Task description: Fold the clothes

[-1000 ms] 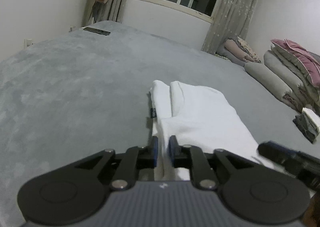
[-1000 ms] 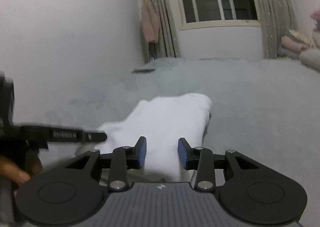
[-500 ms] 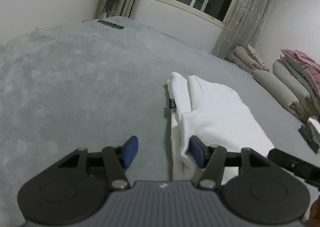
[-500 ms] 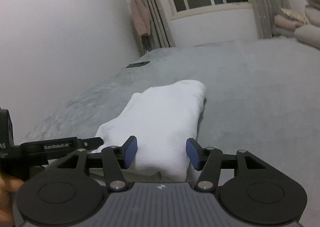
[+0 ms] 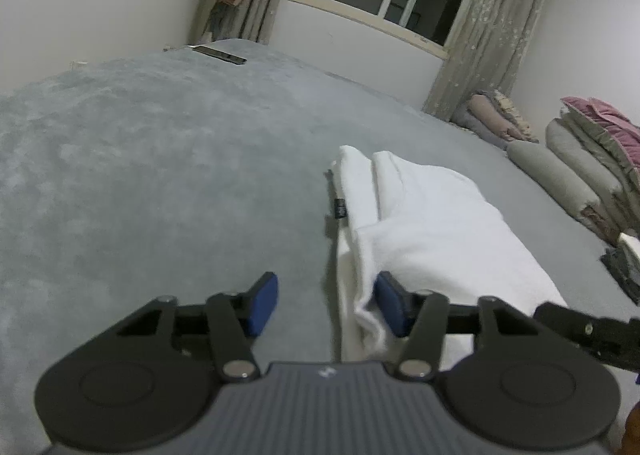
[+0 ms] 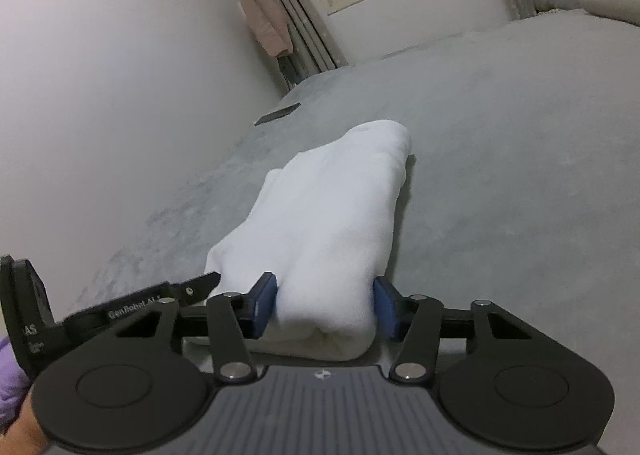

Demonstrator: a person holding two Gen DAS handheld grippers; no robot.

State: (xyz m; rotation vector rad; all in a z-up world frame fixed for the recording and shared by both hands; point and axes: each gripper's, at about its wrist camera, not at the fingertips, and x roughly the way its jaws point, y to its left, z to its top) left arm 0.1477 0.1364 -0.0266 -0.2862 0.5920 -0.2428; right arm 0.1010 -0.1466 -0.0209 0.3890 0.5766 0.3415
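A white, soft, thick-pile folded garment (image 5: 432, 227) lies on the grey plush bed cover (image 5: 152, 175), already doubled into a long narrow bundle that runs from the near edge of both wrist views toward twelve o'clock. A small black label (image 5: 339, 208) sticks out of its side at about nine o'clock from the bundle's middle.

The left gripper (image 5: 326, 305) has just been narrowing its jaws. They stand partly apart, the right-hand blue pad touching the garment's near corner, the other pad over bare cover, so nothing is clamped. In the right wrist view it shows as a black finger at eight o'clock.

The right gripper (image 6: 326, 305) has also been closing slightly. Its blue pads flank the rolled near end of the bundle and seem to rest against the fabric on both sides, but whether they squeeze or merely touch I cannot tell.

The cloth looks light, limp and springy. It should compress readily under the pads and sag wherever it is unsupported, and loose layers may slide over each other. The best hold appears to be the two near corners, pinching through all layers at the fold edge, so that the bundle lifts evenly for another fold toward twelve o'clock.
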